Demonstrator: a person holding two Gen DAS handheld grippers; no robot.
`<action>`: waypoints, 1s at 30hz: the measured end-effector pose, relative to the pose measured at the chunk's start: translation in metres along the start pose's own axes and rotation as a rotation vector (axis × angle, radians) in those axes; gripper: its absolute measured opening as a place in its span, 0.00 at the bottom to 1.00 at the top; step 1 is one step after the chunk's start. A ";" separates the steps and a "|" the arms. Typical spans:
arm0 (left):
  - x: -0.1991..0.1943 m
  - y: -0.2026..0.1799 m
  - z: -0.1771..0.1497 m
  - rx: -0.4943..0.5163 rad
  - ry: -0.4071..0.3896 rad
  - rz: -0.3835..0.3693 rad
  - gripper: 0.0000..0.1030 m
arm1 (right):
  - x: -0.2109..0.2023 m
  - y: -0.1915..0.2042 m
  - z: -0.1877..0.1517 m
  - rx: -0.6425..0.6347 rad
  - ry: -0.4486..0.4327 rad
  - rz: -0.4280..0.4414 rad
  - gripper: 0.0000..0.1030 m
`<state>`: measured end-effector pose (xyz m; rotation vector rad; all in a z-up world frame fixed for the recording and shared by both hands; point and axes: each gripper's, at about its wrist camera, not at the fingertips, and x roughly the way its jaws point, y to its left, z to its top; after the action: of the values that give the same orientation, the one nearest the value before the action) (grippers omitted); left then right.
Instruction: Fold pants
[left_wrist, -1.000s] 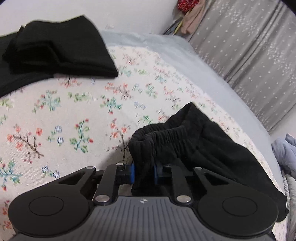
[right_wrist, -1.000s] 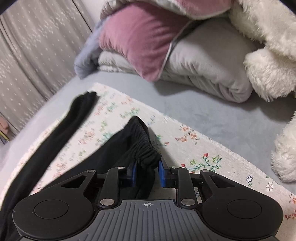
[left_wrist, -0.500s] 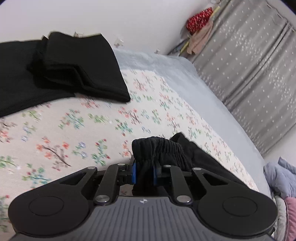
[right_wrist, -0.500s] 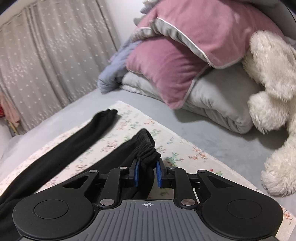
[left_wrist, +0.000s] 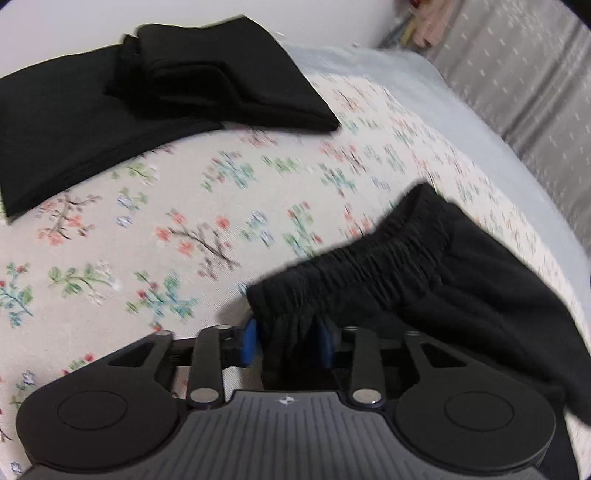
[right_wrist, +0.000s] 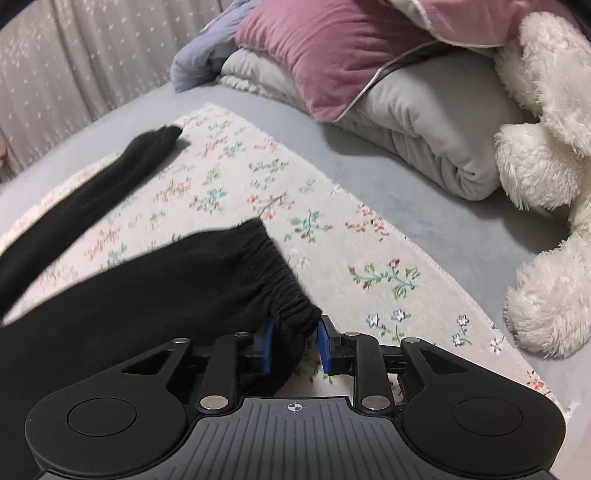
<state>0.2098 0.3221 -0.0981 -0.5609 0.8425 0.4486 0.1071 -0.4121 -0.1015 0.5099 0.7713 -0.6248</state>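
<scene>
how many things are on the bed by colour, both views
black: 2, pants and folded clothes
pink: 1, pillow
white: 1, plush toy
grey: 1, quilt
floral: 1, cloth
total: 6

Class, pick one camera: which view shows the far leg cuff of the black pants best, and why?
The right wrist view. There the pants stretch away across the floral mat and one leg runs to its cuff, fully visible. The left wrist view shows only the gathered waistband and nearby fabric, no cuff.
</scene>
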 end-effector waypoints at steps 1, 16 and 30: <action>-0.003 0.001 0.003 0.005 -0.015 0.008 0.47 | -0.001 0.000 0.002 0.003 -0.012 -0.016 0.37; -0.005 -0.060 0.024 0.112 -0.152 0.000 0.61 | -0.017 -0.007 0.049 0.042 -0.242 -0.056 0.78; 0.101 -0.151 0.062 0.315 -0.035 -0.116 0.75 | 0.118 0.062 0.143 0.045 -0.088 0.195 0.78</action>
<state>0.3914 0.2600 -0.1017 -0.3071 0.8227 0.2132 0.2833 -0.4960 -0.0918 0.5876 0.6171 -0.4811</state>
